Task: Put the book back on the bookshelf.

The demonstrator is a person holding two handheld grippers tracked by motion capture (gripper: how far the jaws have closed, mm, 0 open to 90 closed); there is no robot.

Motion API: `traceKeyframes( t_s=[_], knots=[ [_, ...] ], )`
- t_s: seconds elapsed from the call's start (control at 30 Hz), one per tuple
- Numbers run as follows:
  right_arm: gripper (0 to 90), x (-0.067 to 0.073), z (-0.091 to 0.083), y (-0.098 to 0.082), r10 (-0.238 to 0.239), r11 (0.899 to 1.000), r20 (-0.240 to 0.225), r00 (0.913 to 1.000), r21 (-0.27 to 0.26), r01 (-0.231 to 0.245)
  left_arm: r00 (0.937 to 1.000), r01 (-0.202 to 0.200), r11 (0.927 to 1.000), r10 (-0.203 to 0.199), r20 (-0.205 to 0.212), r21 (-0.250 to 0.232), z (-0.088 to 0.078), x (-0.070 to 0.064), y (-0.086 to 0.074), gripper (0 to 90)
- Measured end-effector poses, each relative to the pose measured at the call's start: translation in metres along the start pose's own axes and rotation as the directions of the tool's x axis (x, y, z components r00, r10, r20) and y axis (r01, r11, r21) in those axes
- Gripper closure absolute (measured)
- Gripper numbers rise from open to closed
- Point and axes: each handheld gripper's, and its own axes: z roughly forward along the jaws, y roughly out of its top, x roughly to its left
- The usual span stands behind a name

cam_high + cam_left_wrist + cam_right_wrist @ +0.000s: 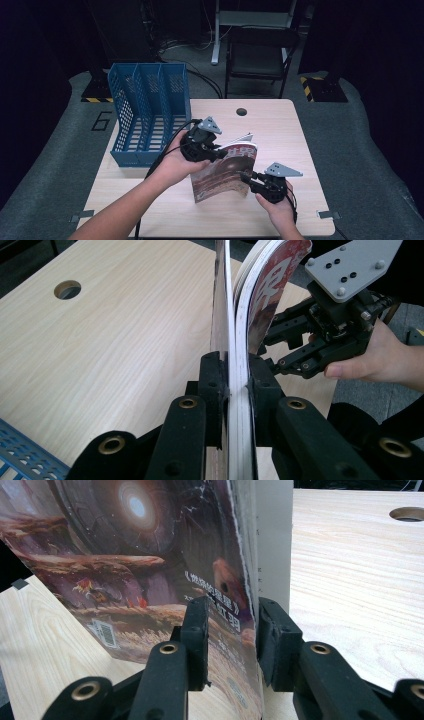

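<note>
- Magazine [226, 172] stands on edge on the table [280, 130], right of the blue file rack [149, 112], held up between the two grippers.
- Left gripper [220, 152]: jaws clamped tight on the top edge of the magazine, pads pressing both sides of the page stack.
- Right gripper [245, 179]: jaws straddle the lower right edge, cover and pages between them. There's a gap on at least one side, so I read it as not pinching, more a guide than a grip.
- Handling, my read: light, thin, floppy. The glossy cover looks slippery, and the pages fan apart at the free edge. Best hold is near the spine or across the full stack; a grab on the cover alone would let the pages sag or tear.
- Left gripper view: shows the stack edge-on [235, 340] squeezed between its pads, pages splaying above, and the right gripper [272, 365] with its hand beyond.
- Right gripper view: shows the cover art and print [150, 580] and the ragged page edge, which the high view is too small to show.
- High view: gives the layout, i.e. rack slots empty and close to the left hand [172, 162].
</note>
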Motion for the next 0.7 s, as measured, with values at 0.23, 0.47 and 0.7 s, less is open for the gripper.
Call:
traceKeyframes(
  t_s=[0.23,0.47,0.7],
  knots=[
    [68.0,0.0001,0.0004,0.0002,0.003,1.000,0.005,1.0000,0.000,-0.003,1.0000,-0.002,1.0000,0.002,-0.002,0.008,0.0002,-0.0012,0.0008,82.6],
    [67.9,0.0004,0.0003,0.0002,0.010,1.000,0.007,0.9999,0.002,-0.010,1.0000,0.001,0.9999,-0.001,-0.005,0.012,0.0004,-0.0016,0.0014,83.0],
    [67.9,0.0004,0.0007,0.0001,0.009,1.000,0.008,0.9999,0.000,-0.009,0.9998,-0.012,0.9998,0.012,-0.015,0.019,0.0003,-0.0015,0.0022,83.5]
  ],
)
